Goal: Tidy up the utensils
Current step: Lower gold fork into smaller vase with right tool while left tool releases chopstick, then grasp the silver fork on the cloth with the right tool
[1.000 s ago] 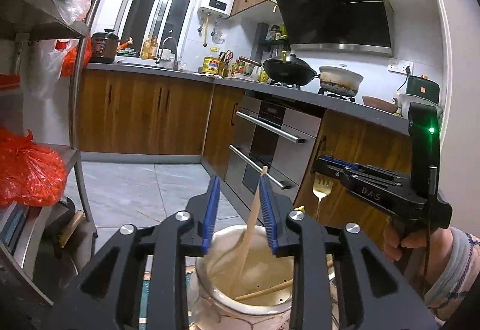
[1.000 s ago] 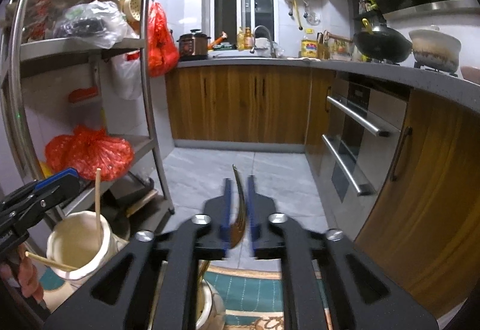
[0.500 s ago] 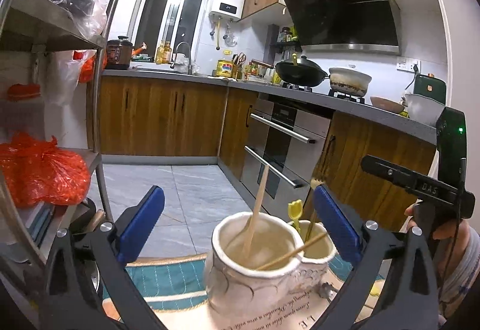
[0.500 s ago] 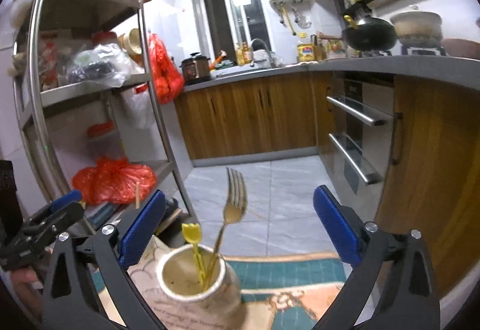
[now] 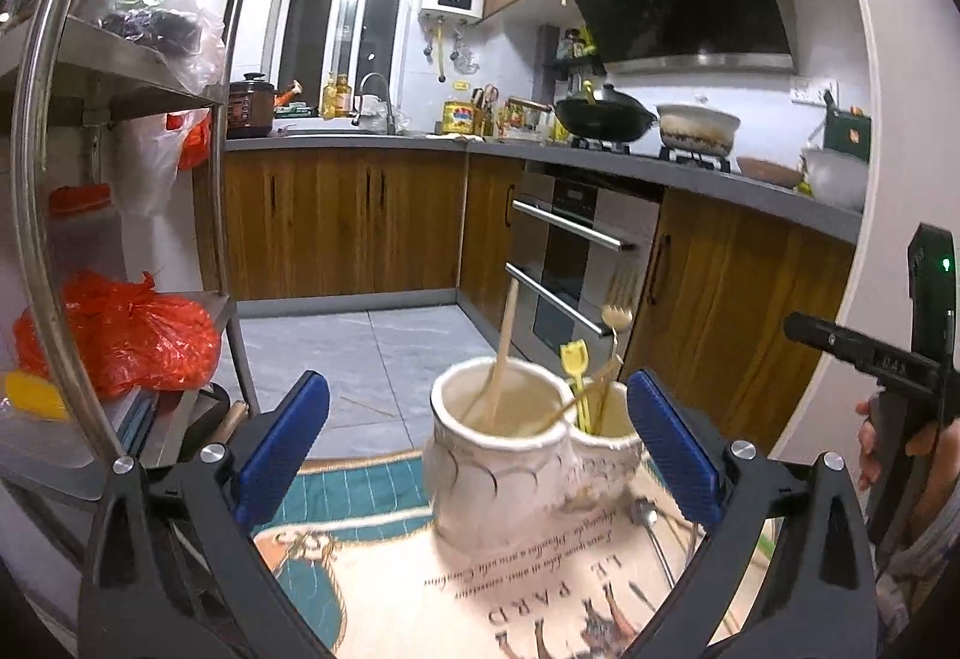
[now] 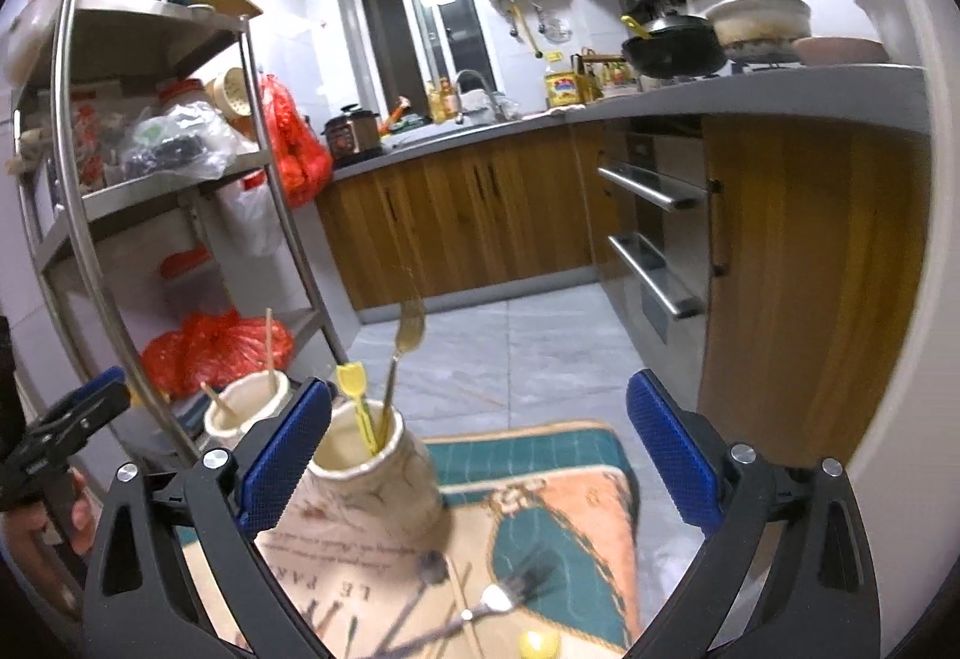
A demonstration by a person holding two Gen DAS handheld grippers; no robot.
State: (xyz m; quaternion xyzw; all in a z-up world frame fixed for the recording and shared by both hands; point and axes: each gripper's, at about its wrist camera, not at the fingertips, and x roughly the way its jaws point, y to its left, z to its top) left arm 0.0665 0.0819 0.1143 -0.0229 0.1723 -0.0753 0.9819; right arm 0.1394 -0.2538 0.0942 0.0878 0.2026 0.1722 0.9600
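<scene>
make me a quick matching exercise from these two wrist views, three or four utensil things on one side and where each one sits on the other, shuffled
Things:
1. wooden chopstick
2. gold fork
3. silver fork
4. yellow pick

Places:
A. flat on the printed mat
B. standing in the left holder
C. right holder, the taller of two
D. right holder, the shorter of two

Pairs: 1-B, 2-C, 3-A, 4-D
</scene>
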